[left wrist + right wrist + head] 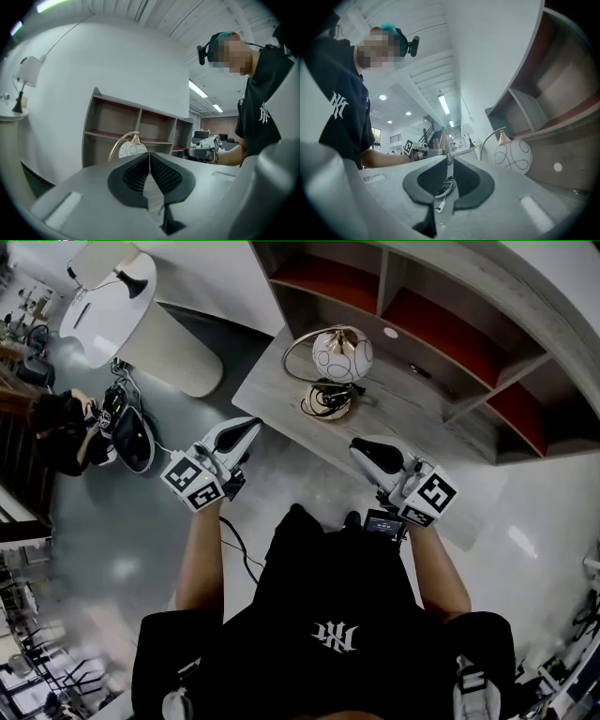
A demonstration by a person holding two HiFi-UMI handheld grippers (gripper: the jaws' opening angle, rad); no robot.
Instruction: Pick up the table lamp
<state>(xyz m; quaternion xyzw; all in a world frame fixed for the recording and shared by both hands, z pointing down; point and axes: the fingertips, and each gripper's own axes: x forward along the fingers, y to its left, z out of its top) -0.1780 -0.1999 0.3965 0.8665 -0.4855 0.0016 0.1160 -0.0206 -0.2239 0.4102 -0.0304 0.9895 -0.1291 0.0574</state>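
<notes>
The table lamp (pixel 341 356) has a white globe shade with looping lines, a gold arc and a gold base. It stands upright on the grey counter (pixel 267 381) below the shelves. Both grippers hover short of the counter's near edge, apart from the lamp. My left gripper (pixel 251 426) points at it from the lower left, its pads together and empty. The right gripper (pixel 358 448) has a narrow gap between its pads and holds nothing. In the left gripper view the lamp (pixel 131 148) shows just beyond the left gripper (pixel 149 153). In the right gripper view the lamp (pixel 513 156) is right of the right gripper (pixel 450 158).
The shelf unit (pixel 450 324) with red-lined compartments rises behind the counter. A small white disc (pixel 391 332) lies right of the lamp. A white round table (pixel 103 301) with another lamp stands at far left. A person (pixel 61 432) crouches beside bags (pixel 133 435) on the floor.
</notes>
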